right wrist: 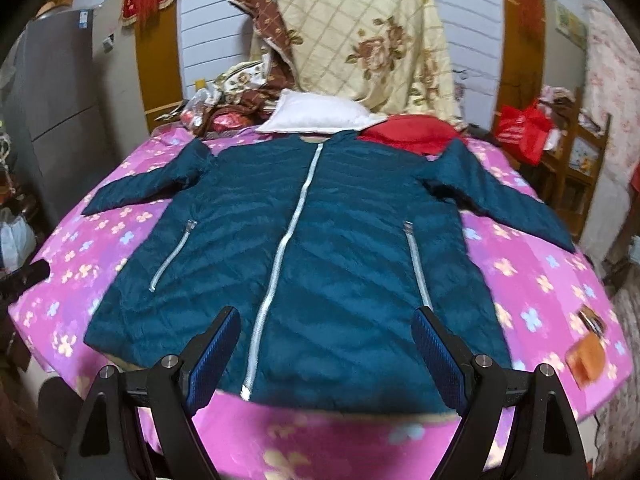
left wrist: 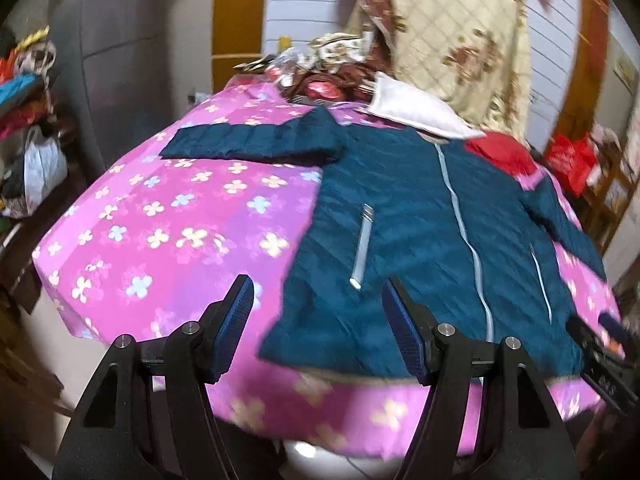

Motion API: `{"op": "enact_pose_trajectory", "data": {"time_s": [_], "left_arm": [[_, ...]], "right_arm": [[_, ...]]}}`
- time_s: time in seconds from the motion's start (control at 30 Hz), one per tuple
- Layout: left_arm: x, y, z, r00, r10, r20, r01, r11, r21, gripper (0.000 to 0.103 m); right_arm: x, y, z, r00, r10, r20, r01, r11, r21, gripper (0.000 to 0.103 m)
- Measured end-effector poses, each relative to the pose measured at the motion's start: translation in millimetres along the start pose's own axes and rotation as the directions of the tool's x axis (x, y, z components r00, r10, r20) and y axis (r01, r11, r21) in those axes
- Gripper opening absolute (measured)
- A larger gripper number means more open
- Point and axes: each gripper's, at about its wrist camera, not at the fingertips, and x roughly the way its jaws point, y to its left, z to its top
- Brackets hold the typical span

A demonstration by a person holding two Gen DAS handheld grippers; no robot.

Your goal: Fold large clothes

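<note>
1. Teal quilted jacket [right wrist: 320,248] lies face up and spread flat on the bed [right wrist: 540,276], zipped, hem at the near edge, collar toward the far end
2. Both sleeves out to the sides; left sleeve [left wrist: 248,142] lies straight across the pink flowered bedsheet [left wrist: 168,216], right sleeve [right wrist: 500,196] angles down toward the bed's right edge
3. Left claw [left wrist: 316,332] wide open, holding nothing, hovering over the jacket's near left hem corner and bare sheet
4. Right claw [right wrist: 326,354] wide open, empty, above the hem middle, straddling the light zipper [right wrist: 288,248]
5. White pillow [right wrist: 320,118] sits just past the collar, touching or overlapping it, cannot tell which
6. Red cloth [right wrist: 408,132] beside the pillow, right by the right shoulder
7. Cream floral quilt [right wrist: 368,40] heaped up behind the pillow, with brown patterned bedding [right wrist: 240,96] to its left
8. Small orange-brown item [right wrist: 586,356] on the sheet near the bed's right edge, too blurred to identify
9. Grey fridge [right wrist: 60,92] left of the bed, wooden shelf [right wrist: 576,160] with red bags [right wrist: 520,128] on the right, clutter pile [left wrist: 24,120] on the far left
</note>
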Motion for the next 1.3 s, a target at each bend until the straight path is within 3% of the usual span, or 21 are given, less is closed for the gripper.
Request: {"op": "enact_pose_trajectory", "data": {"time_s": [0.33, 0.43, 0.53, 0.67, 0.73, 1.1, 1.2, 1.23, 1.3], "left_arm": [[116, 119, 112, 0.998, -0.018, -0.067, -0.001, 0.963, -0.271, 0.067], [159, 155, 134, 0.99, -0.105, -0.09, 0.058, 0.909, -0.412, 0.067], [205, 184, 148, 0.977, -0.193, -0.094, 0.112, 0.832, -0.544, 0.067], [256, 196, 164, 0.956, -0.283, -0.081, 0.167, 0.748, -0.642, 0.066], [277, 194, 171, 0.945, -0.32, -0.073, 0.196, 0.727, -0.658, 0.066], [368, 168, 189, 0.909, -0.406, -0.091, 0.231, 0.674, -0.702, 0.066], [380, 168, 194, 0.918, -0.387, -0.087, 0.219, 0.677, -0.703, 0.066], [382, 168, 198, 0.924, -0.372, -0.091, 0.206, 0.684, -0.7, 0.062], [387, 170, 208, 0.939, -0.312, -0.145, 0.13, 0.712, -0.69, 0.021]], "right_arm": [[61, -9, 52, 0.998, 0.057, -0.032, -0.055, 0.997, 0.053, 0.085], [79, -17, 58, 0.997, 0.055, -0.045, -0.051, 0.996, 0.077, 0.085], [101, -27, 56, 0.994, 0.059, -0.087, -0.049, 0.993, 0.109, 0.085], [122, -35, 48, 0.99, 0.042, -0.138, -0.025, 0.992, 0.125, 0.085], [130, -38, 46, 0.988, 0.033, -0.153, -0.014, 0.992, 0.122, 0.085], [165, -53, 47, 0.98, 0.011, -0.198, 0.019, 0.989, 0.146, 0.085], [167, -55, 50, 0.981, 0.002, -0.192, 0.026, 0.99, 0.141, 0.085], [167, -56, 50, 0.982, 0.0, -0.189, 0.027, 0.99, 0.139, 0.085], [166, -57, 49, 0.983, -0.003, -0.186, 0.029, 0.99, 0.139, 0.085]]}}
